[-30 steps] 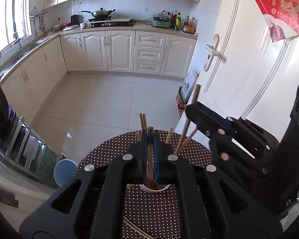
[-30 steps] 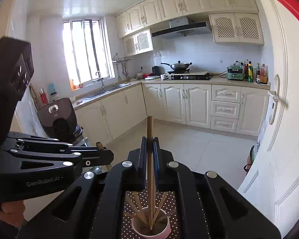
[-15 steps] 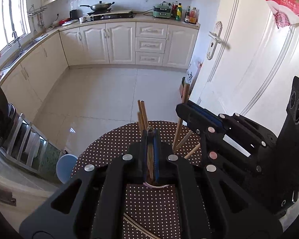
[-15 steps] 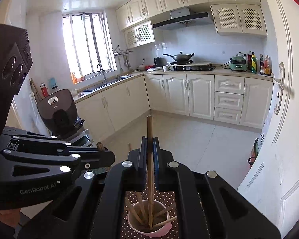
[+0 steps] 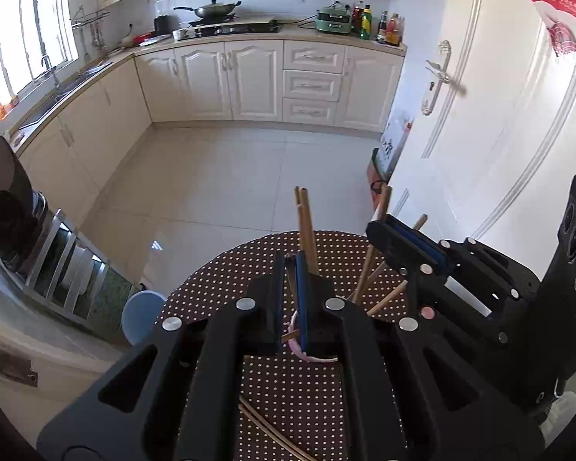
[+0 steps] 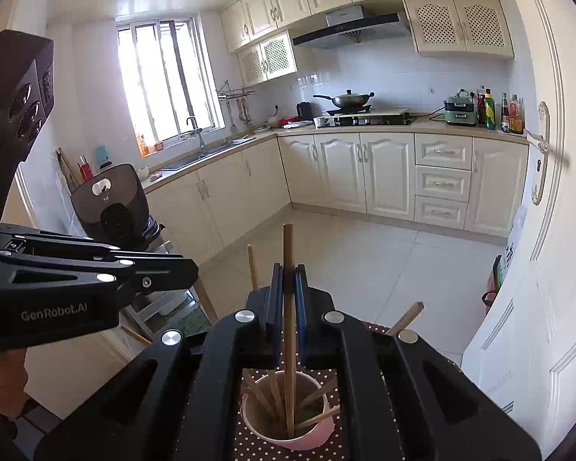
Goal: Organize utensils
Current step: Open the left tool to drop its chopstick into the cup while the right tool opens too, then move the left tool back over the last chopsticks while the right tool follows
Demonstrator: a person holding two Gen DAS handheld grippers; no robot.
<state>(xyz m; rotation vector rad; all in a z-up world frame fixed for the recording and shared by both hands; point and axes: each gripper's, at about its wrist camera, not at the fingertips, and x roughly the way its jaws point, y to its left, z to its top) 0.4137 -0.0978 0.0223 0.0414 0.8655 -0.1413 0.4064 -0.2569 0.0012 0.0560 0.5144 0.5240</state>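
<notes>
Lowering my right gripper (image 6: 287, 280) over the pink cup (image 6: 288, 428), I keep its jaws pinched on one chopstick (image 6: 288, 253) that stands upright with its tip deep in the cup, among several others that lean against the rim. Half a second ago the stick sat about the same in the jaws, but the cup now shows fuller beneath it, so I judge the tip is at or near the bottom and letting go is the next step. My left gripper (image 5: 293, 269) hangs over the same cup (image 5: 311, 357) with its jaws nearly together; a second ago a stick stood between them, and now I cannot tell whether they hold anything. More chopsticks (image 5: 272, 432) lie on the dotted table (image 5: 288, 392) near me, so the sorting is not done.
</notes>
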